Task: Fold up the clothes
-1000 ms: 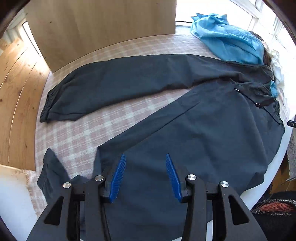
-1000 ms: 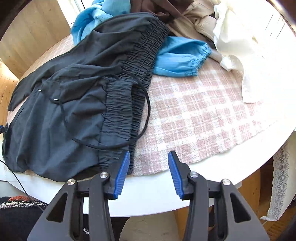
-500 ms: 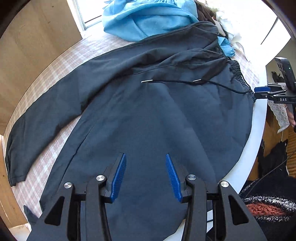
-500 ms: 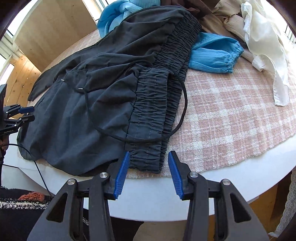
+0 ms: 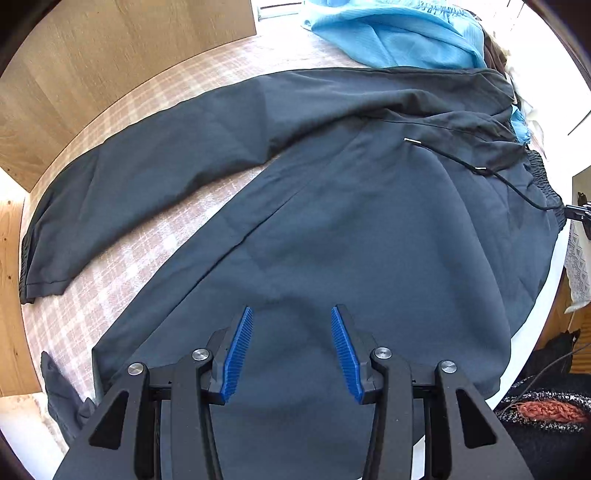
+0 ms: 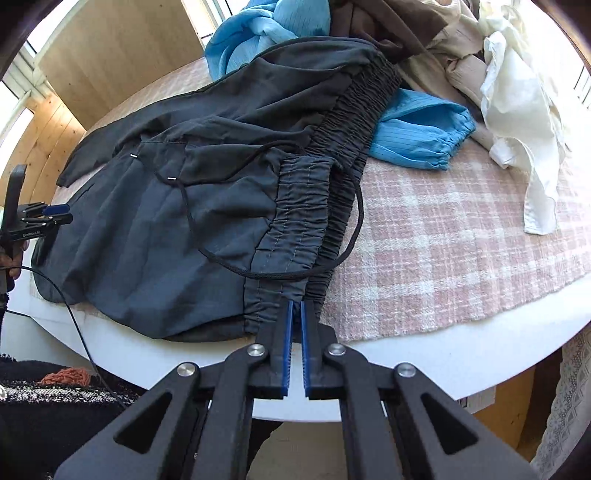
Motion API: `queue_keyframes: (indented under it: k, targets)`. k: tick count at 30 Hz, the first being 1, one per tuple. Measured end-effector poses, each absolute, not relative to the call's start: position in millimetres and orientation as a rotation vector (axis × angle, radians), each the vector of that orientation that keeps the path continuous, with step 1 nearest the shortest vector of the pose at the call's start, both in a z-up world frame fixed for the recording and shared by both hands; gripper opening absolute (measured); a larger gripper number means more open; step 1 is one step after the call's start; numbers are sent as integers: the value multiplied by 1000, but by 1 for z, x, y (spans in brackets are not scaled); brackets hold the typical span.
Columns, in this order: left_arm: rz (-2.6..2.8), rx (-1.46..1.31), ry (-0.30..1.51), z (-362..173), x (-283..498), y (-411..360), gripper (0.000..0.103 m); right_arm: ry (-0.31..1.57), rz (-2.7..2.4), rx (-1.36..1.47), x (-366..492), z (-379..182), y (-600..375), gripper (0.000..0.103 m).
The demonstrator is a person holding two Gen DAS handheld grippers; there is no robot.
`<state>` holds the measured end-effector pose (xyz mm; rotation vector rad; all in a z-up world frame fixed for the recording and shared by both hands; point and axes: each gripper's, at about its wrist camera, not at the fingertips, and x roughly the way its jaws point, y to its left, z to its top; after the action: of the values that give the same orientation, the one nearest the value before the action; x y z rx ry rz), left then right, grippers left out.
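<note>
A white round table (image 6: 424, 354) under a pink checked cloth (image 6: 461, 236) carries a pair of dark trousers (image 5: 369, 236), spread with both legs apart in a V, one leg (image 5: 155, 173) reaching toward the wooden wall, the other running under the left gripper (image 5: 291, 350). Behind the trousers sits an unfolded heap: a blue garment (image 5: 399, 33), a brown one (image 6: 391, 22) and a cream one (image 6: 517, 99). No basket, box or other container shows in either view.

The right gripper (image 6: 296, 314) is clenched on the near end of the elastic waistband (image 6: 295, 221), at the table's edge, with the black drawstring (image 6: 295, 273) looping loose just beside its pads. The left gripper hangs released over the nearer leg, jaws wide, gripping nothing.

The step in hand appears to be taking hold of the trousers to fold them lengthwise. The next move likely calls for the left gripper to close on cloth farther down the leg, so both ends lift together and one leg lands squarely on the other without dragging the checked cloth.
</note>
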<state>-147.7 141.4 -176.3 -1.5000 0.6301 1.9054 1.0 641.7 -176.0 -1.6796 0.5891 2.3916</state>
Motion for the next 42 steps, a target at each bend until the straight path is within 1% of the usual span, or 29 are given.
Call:
queue_keyframes:
  k: [1, 3, 8, 9, 11, 12, 13, 14, 18, 20, 21, 22, 23, 24, 25, 27, 29, 30, 31, 33, 36, 38, 40, 42]
  targets:
    - [1902, -1500, 627, -177, -148, 142, 43, 589, 2384, -1679, 4, -171, 644, 4]
    - [1896, -1498, 625, -178, -150, 142, 43, 505, 2308, -1711, 11, -176, 645, 3]
    - [1859, -1487, 639, -180, -150, 150, 43, 511, 2303, -1727, 5, -186, 638, 2]
    - [1852, -1485, 648, -180, -150, 153, 43, 509, 2306, -1730, 4, -188, 636, 4]
    - [1838, -1480, 664, -180, -149, 157, 43, 505, 2312, -1737, 2, -191, 633, 18]
    - [1834, -1478, 670, -180, -149, 158, 43, 502, 2315, -1740, 1, -193, 631, 31]
    - [1832, -1475, 675, -179, -149, 159, 43, 500, 2319, -1744, -1, -194, 629, 40]
    - [1830, -1473, 680, -178, -149, 160, 43, 498, 2322, -1747, -2, -196, 628, 41]
    - [1826, -1464, 693, -174, -151, 163, 43, 481, 2349, -1768, -8, -203, 619, 41]
    - [1827, -1466, 697, -173, -152, 162, 43, 423, 2365, -1791, -12, -207, 610, 39]
    - [1826, -1468, 699, -173, -153, 162, 43, 392, 2368, -1801, -13, -208, 607, 26]
    - [1826, -1470, 701, -173, -154, 161, 43, 402, 2386, -1796, -11, -205, 608, 18]
    - [1825, -1472, 702, -174, -155, 161, 43, 413, 2404, -1790, -10, -202, 608, 16]
    - [1824, -1474, 704, -175, -155, 162, 43, 424, 2423, -1785, -7, -199, 609, 10]
    - [1822, -1476, 705, -175, -156, 162, 43, 438, 2446, -1785, -2, -192, 612, 6]
    - [1818, -1480, 700, -177, -157, 163, 43, 452, 2484, -1789, -1, -184, 610, 5]
    - [1810, -1484, 690, -178, -159, 164, 43, 410, 2477, -1811, -4, -186, 607, 5]
    - [1805, -1486, 684, -179, -159, 165, 43, 392, 2470, -1823, -7, -187, 606, 7]
    - [1802, -1486, 685, -179, -160, 167, 43, 392, 2439, -1842, -10, -192, 609, 12]
    - [1799, -1482, 692, -178, -160, 170, 43, 399, 2399, -1876, -16, -200, 614, 15]
    - [1794, -1468, 705, -174, -159, 174, 43, 412, 2398, -1912, -20, -205, 619, 16]
    - [1795, -1462, 717, -172, -158, 176, 43, 414, 2432, -1922, -18, -204, 620, 13]
    - [1799, -1464, 723, -171, -159, 176, 43, 388, 2436, -1931, -15, -200, 620, 9]
    - [1803, -1467, 723, -170, -161, 176, 43, 353, 2435, -1955, -10, -194, 617, 7]
